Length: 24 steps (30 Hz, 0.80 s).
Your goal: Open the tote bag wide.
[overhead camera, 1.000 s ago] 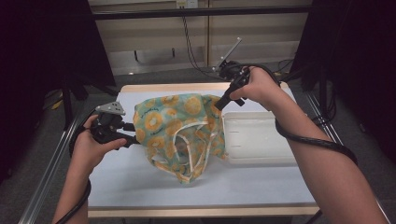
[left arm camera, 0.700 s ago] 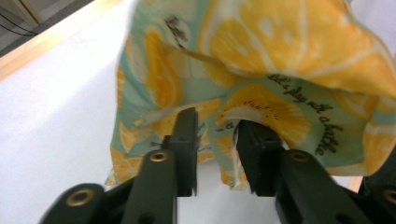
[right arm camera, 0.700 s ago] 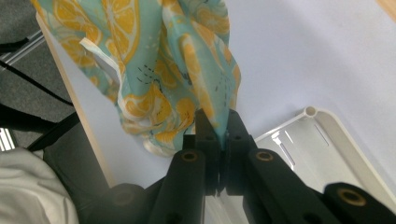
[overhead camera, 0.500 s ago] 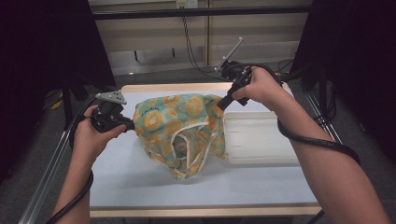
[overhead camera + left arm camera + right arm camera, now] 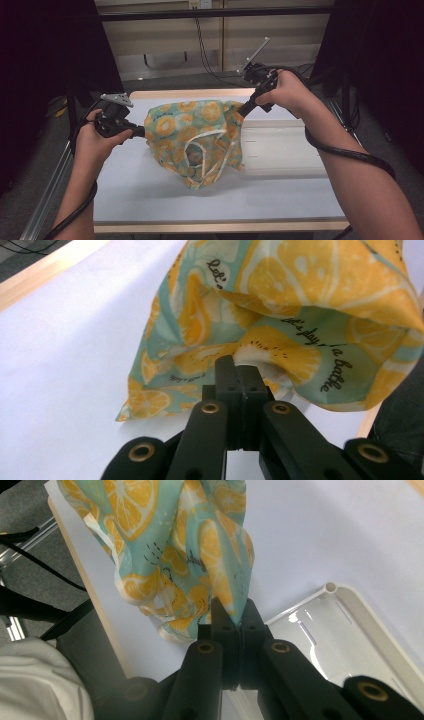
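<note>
Lemon-print cloth [image 5: 197, 140] held above the table [image 5: 150, 200] near its far edge, stretched between two grippers, with the lower folds hanging toward the white surface at mid-table. Teal ground, orange and yellow citrus slices, black script lettering on the fabric in the left gripper view [image 5: 320, 330]. A loop-like opening visible in the hanging middle part.

Left gripper [image 5: 142, 132] at the cloth's left edge, toward the left side of the table, held level in the left hand [image 5: 97, 145]. Jaws just closed, now pressed together on a fold of fabric; in the left gripper view [image 5: 239, 377] the pinched fold bunches directly over the tips.

Right gripper [image 5: 242, 111] at the cloth's upper right corner, near the far edge of the table, angled down from the right hand [image 5: 287, 92]. Jaws clamped narrow on a pointed tuck of fabric, confirmed in the right gripper view [image 5: 234, 617], cloth hanging away beyond the tips.

White tray [image 5: 285, 150] resting on the right half of the table, long side parallel to the far edge, just beside the cloth's right edge. Rim and corner of the tray seen beside the right jaws [image 5: 350, 630].
</note>
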Available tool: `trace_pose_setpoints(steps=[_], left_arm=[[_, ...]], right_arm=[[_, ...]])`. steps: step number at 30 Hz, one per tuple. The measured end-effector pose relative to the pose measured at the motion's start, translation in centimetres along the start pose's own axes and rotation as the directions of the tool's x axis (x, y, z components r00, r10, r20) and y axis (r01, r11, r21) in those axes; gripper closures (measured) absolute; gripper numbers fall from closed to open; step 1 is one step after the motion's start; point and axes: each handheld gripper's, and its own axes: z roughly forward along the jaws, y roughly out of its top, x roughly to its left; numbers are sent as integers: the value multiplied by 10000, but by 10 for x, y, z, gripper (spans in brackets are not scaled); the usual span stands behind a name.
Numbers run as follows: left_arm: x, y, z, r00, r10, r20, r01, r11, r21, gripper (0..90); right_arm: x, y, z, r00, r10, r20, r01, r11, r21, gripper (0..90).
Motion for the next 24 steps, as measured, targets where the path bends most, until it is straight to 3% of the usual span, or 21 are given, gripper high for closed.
trace_pose_setpoints(steps=[3,8,15,17,20,24], left_arm=[[4,2,0,10000,-71,-57,72,9999,141,900],[5,4,1,9999,-115,-72,116,9999,124,900],[10,6,-2,9993,-333,-138,335,9994,127,900],[12,5,2,9991,-410,-93,413,9986,329,900],[12,4,5,9993,-372,-49,373,9984,427,900],[14,0,8,9988,-491,-87,495,9973,539,900]], right_arm=[[-2,1,-3,9999,86,53,-84,9996,-287,895],[-3,3,-8,9998,158,-82,-160,9993,-338,900],[-4,9,-10,9997,215,124,-209,9985,-511,899],[-6,9,-10,9989,298,354,-287,9991,-322,900],[-8,8,-5,9992,248,324,-246,9997,-51,900],[-12,2,-2,9985,289,467,-288,9996,-17,900]])
